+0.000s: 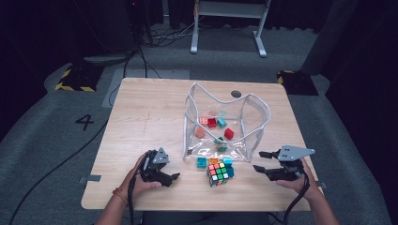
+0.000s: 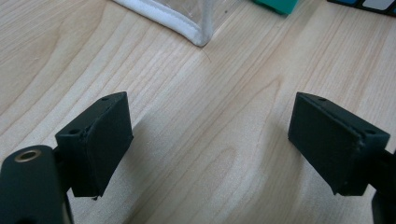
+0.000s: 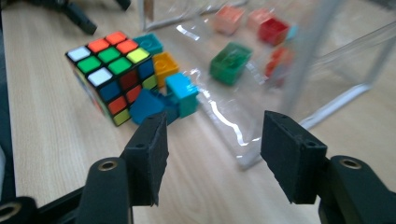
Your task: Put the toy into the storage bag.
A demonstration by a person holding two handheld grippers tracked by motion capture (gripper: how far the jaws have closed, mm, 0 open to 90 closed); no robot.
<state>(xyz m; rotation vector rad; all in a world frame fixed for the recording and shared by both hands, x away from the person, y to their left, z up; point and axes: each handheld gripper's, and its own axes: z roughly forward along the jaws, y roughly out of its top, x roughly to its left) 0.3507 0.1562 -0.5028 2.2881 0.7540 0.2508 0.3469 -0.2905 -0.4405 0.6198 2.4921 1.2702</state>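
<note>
- The right tongs (image 1: pixel 261 161) hang low over the right side of the wooden surface (image 1: pixel 141 117), jaws parted to a middling gap with nothing between them; in the right gripper view (image 3: pixel 210 154) the pads frame bare wood and the near corner of the clear bag.
- The left tongs (image 1: pixel 170 171) sit low over the front-left part of the surface, jaws spread wide and empty (the left gripper view (image 2: pixel 210 140) has plain wood grain between the two black pads).
- The puzzle cube (image 1: pixel 219 172) stands on the surface between the two tongs, nearer the right ones, touched by neither; in the right gripper view its top face (image 3: pixel 109 53) shows orange, green, white and yellow squares.
- Small bricks crowd against the cube's far side: a teal one (image 1: pixel 202 162) to its left, an orange one (image 3: pixel 166 65) and a light blue one (image 3: pixel 182 91) touching it or just beside it, with a darker blue piece (image 3: pixel 148 106) leaning at the cube's foot.
- The clear bag (image 1: pixel 256 110) with its white trim lies open just behind the cube, mouth up.
- Inside it lie red (image 1: pixel 212 123), green (image 1: pixel 220 143), salmon (image 1: pixel 200 132) and teal (image 1: pixel 222 123) bricks, scattered apart.
- The bag's white-edged corner (image 2: pixel 196 35) reaches into the left gripper view, just ahead of the jaws.
</note>
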